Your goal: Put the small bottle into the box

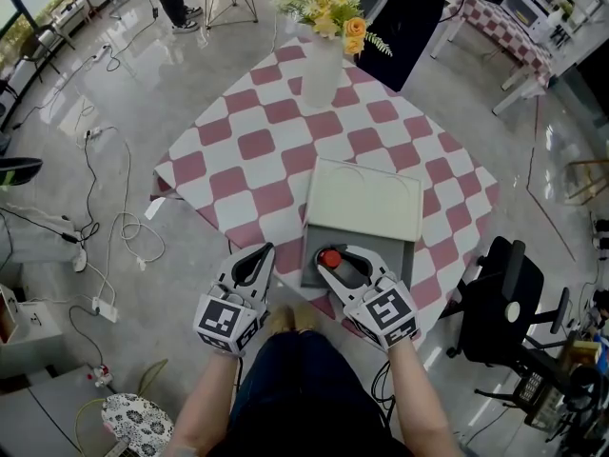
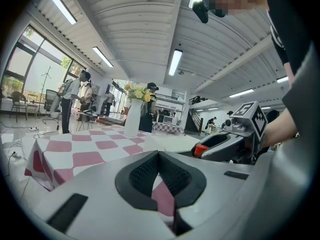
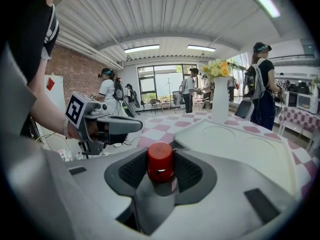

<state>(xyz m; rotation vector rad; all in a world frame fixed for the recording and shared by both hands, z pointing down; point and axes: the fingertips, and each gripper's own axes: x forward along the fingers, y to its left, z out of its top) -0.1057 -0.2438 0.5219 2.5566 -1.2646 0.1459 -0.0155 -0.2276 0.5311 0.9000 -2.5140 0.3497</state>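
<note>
floor (image 1: 143, 84): glossy grey, loose cables (image 1: 124, 227) | wall (image 3: 75, 66): red brick | windows (image 3: 160, 84): tall, daylit | ceiling (image 2: 140, 29): ribbed white, strip lights (image 2: 174, 62) lit | office chair (image 1: 495, 312): black

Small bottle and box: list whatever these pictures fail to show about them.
- Body of the small bottle: only its red cap shows. The fingers of the right gripper hide the rest in every view.
- Inside of the box: in the head view the right gripper covers part of it, so any contents cannot be told.
- Gap between small bottle and box floor: no view shows whether they touch.
</note>
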